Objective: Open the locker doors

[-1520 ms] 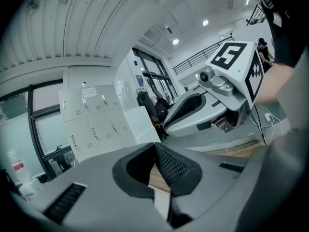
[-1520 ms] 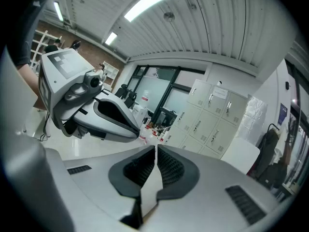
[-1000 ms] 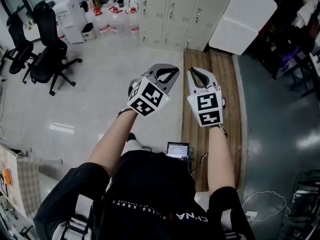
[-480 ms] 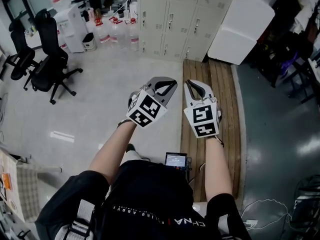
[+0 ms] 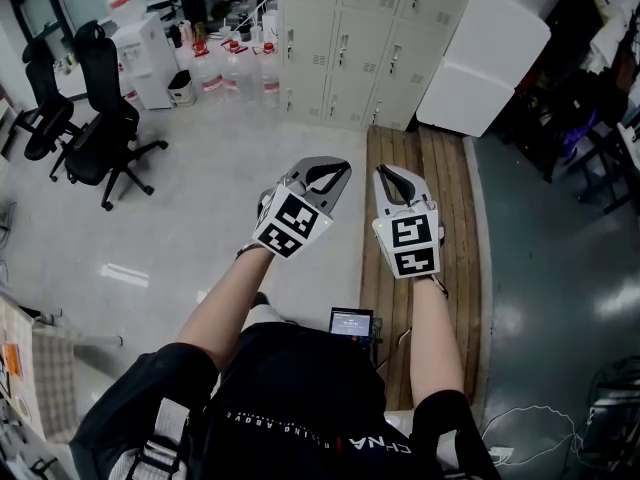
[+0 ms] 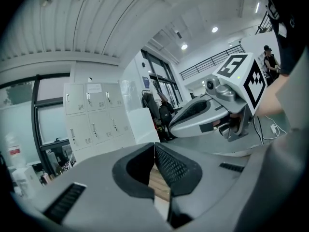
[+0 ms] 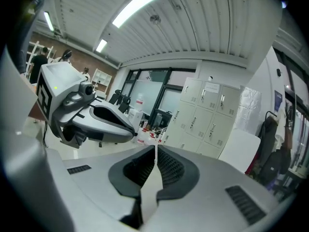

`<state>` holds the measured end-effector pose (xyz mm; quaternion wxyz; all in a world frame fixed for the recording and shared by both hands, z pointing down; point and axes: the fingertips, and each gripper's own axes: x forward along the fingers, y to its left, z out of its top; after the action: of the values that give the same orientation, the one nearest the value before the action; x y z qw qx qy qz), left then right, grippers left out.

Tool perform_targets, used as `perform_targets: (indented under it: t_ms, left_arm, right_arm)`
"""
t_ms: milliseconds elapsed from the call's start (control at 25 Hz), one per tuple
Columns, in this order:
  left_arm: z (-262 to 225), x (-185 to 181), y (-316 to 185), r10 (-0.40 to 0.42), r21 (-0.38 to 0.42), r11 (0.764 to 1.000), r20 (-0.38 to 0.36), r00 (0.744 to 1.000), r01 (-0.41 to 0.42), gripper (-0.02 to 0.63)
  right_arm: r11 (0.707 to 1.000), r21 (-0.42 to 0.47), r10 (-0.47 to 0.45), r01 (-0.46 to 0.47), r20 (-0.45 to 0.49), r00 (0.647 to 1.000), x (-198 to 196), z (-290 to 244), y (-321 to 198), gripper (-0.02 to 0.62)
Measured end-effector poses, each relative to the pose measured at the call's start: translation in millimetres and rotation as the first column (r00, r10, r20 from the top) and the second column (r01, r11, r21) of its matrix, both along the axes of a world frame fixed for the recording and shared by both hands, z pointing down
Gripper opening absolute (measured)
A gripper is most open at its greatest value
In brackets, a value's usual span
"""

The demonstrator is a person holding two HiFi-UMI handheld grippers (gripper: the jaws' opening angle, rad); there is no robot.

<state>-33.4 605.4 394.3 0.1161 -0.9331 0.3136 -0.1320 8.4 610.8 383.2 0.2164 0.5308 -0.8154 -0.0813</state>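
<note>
Big room w/ a shiny pale floor (image 5: pixel 200 188). Black office chairs (image 5: pixel 100 98) stand at the left, water bottles (image 5: pixel 230 63) wait by the far wall, and a long wood platform (image 5: pixel 430 168) runs down the right side. The task's thing, the lockers (image 5: pixel 350 38), is a pale block at the far end, between the bottles and a big white box (image 5: pixel 480 48) that sits just right of it. Every locker door I can see is shut and each small handle is untouched, so no door is open yet. The person stands well back from the lockers w/ both arms held out in front. The left gripper (image 5: pixel 338 173) has its jaws pressed together w/ nothing between them. The right gripper (image 5: pixel 388 176) is the same: jaws together, nothing held. Both point toward the lockers, side by side, near each other but apart. A little screen (image 5: pixel 352 322) hangs by the person's waist. I think the job is at the very start. All of it is left: get close to the lockers, take a handle, pull the door, then do the other doors too.
</note>
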Motion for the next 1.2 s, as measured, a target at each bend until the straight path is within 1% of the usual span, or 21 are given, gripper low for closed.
perform_targets:
  t_ms: [160,400,680,800,960,1080,1200]
  left_arm:
    - [4,0,-4,-0.007,-0.026,1.0,0.007,1.0,0.008,0.018]
    - [-4,4,-10,-0.018,-0.013,1.0,-0.002,1.0,0.018,0.02]
    - [7,8,-16,-0.013,-0.022,1.0,-0.01,1.0,0.013,0.02]
    - [15,10,-27,-0.005,-0.032,0.999,0.0,1.0,0.005,0.02]
    - [28,13,-55,0.009,-0.054,0.999,0.022,1.0,-0.008,0.02]
    - [35,16,-90,0.022,-0.064,0.998,0.028,0.999,-0.02,0.018]
    - [40,20,-129,0.051,-0.079,0.996,0.024,0.998,-0.048,0.018]
  right_arm:
    - [1.0,-0.013,-0.006,0.006,-0.019,1.0,2,5,-1,0.04]
    - [1.0,-0.017,-0.008,0.008,0.021,1.0,9,3,-7,0.041]
    - [0.999,-0.035,0.007,-0.006,0.042,0.999,21,17,-16,0.041]
    - [0.999,-0.043,0.014,-0.012,0.038,0.999,25,25,-28,0.041]
    - [0.997,-0.07,0.015,-0.012,0.052,0.999,27,38,-59,0.041]
    - [0.997,-0.079,0.028,-0.024,0.06,0.998,30,43,-91,0.041]
    - [0.995,-0.09,0.038,-0.033,0.049,0.998,32,49,-127,0.041]
